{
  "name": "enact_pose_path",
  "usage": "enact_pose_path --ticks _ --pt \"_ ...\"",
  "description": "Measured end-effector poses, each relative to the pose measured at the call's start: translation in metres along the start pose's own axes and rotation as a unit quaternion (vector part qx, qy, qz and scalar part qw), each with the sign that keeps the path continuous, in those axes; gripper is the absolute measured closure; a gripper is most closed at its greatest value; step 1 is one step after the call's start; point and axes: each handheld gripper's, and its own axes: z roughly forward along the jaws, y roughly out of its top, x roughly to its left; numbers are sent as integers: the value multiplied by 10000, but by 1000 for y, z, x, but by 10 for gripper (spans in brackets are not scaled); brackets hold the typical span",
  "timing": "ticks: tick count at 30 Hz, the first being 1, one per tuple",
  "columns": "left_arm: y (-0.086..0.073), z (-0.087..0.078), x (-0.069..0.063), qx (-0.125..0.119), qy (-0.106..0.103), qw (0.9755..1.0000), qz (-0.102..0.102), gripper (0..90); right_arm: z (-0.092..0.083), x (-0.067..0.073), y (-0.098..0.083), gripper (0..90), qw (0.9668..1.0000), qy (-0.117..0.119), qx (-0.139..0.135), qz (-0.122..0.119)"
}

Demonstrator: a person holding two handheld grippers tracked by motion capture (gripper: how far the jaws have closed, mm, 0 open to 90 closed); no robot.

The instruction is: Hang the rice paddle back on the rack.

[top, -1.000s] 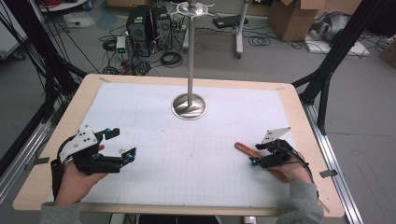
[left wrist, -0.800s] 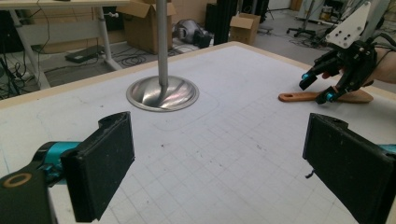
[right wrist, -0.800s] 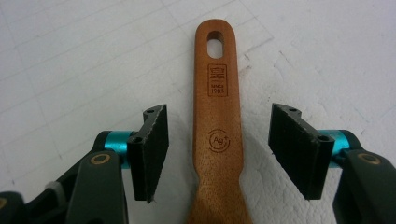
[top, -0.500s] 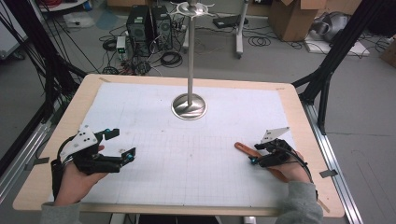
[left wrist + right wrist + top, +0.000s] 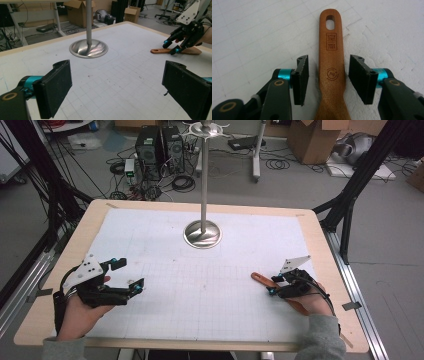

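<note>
A wooden spatula [image 5: 331, 65] lies flat near the bench's [image 5: 60, 270] right edge, its handle pointing toward the middle. The right hand-held gripper [image 5: 328, 78] straddles that handle; its jaws have just been closing and stand narrow, with gaps on both sides. The left hand-held gripper [image 5: 125, 277] rests near the left edge, jaws wide and empty.

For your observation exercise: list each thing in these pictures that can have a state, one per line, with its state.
Wooden utensil: flat on the mat, handle between the right gripper's pads, not yet pinched.
Right gripper: open, jaws just been closing around the handle, gaps both sides.
Left gripper: open wide, nothing between its pads.
Metal stand: upright, untouched.
Mat: flat on the table.
</note>
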Motion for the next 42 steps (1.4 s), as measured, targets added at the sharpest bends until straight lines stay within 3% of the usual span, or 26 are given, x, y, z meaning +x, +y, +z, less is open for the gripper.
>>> enact_pose_path --ticks 4,25,28,42 --pt "0 -1 1 -7 6 10000 -14 94 -1 0 0 553 10000 -43 20 -23" --pt "-2 -3 2 5 55 10000 -32 94 -1 -1 -1 596 10000 -5 -6 39" --pt "-2 -3 2 2 58 10000 -31 94 -2 -1 -1 640 10000 -26 7 77" --pt "-1 -4 0 -29 65 10000 38 99 -2 -1 -1 647 9999 -16 15 127"
